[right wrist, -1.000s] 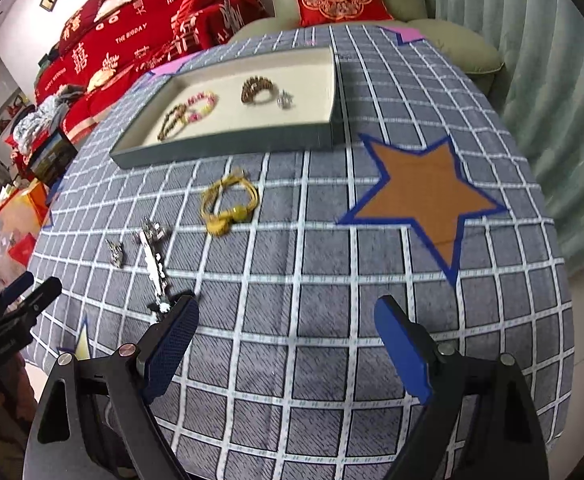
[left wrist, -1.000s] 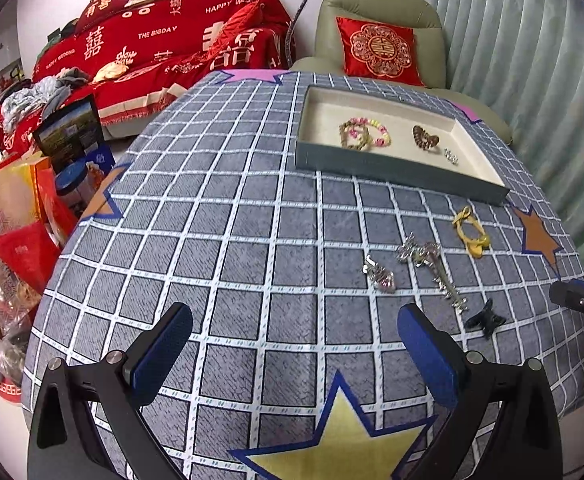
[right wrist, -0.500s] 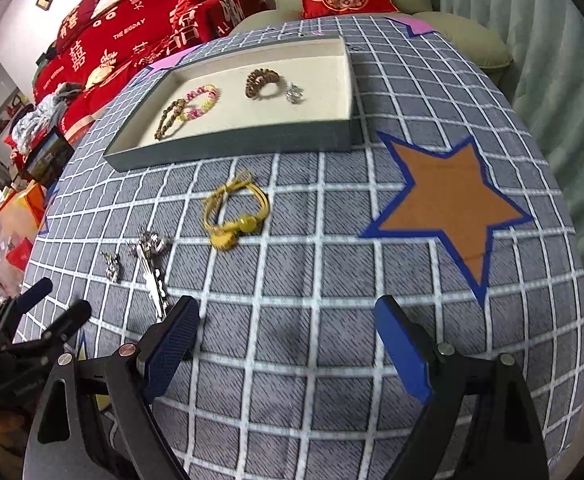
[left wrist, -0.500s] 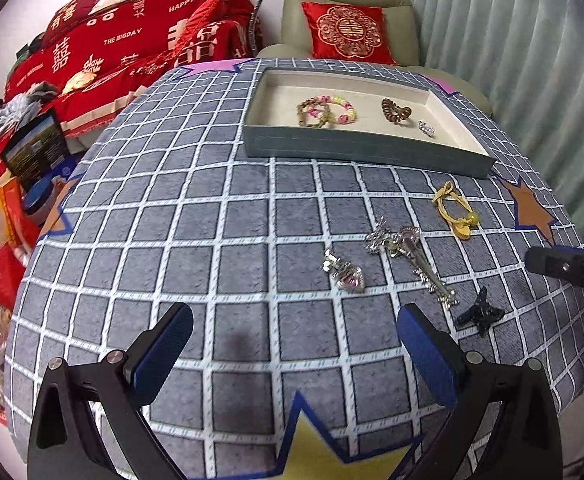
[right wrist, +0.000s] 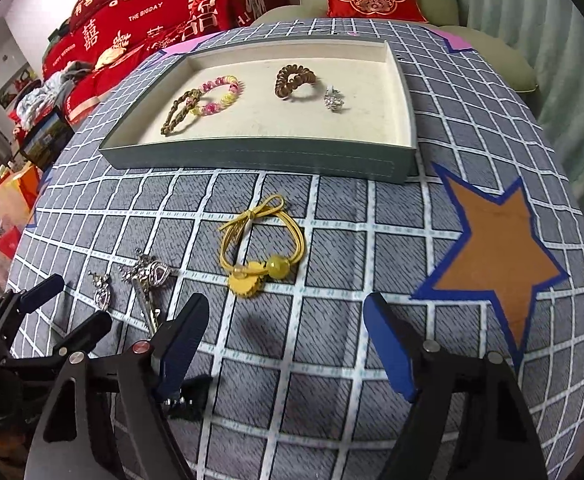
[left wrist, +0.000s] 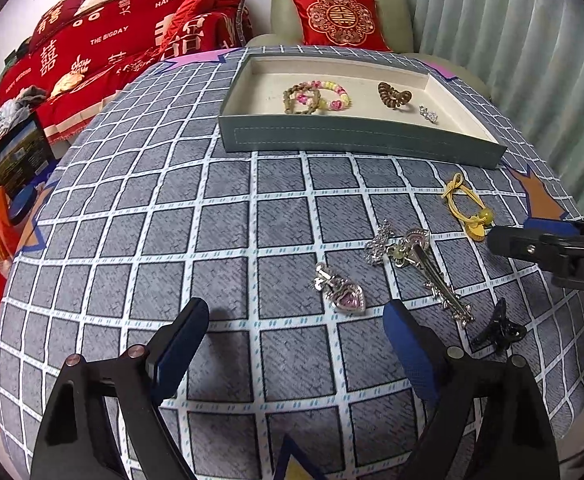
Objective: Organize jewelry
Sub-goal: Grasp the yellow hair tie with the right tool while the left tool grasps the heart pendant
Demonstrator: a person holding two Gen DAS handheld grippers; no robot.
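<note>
Red sofa [left wrist: 123, 28] & armchair w/ red cushion [left wrist: 342, 20] sit behind counter [left wrist: 171, 220]. Grey tray [right wrist: 251, 158] at far edge holds beaded bracelet [right wrist: 219, 94], brown coil tie [right wrist: 294, 80], small silver piece [right wrist: 334, 100]. Nothing blocks loose items on counter: yellow hair tie [right wrist: 259, 248], silver hairpin [left wrist: 424, 268], pink-stone pendant [left wrist: 342, 294], black claw clip [left wrist: 500, 328]. Left gripper [left wrist: 296, 330] fingers apart, closing, nothing betw. them, pendant just ahead. Right gripper [right wrist: 285, 328] same: apart, closing, empty, near yellow tie.
</note>
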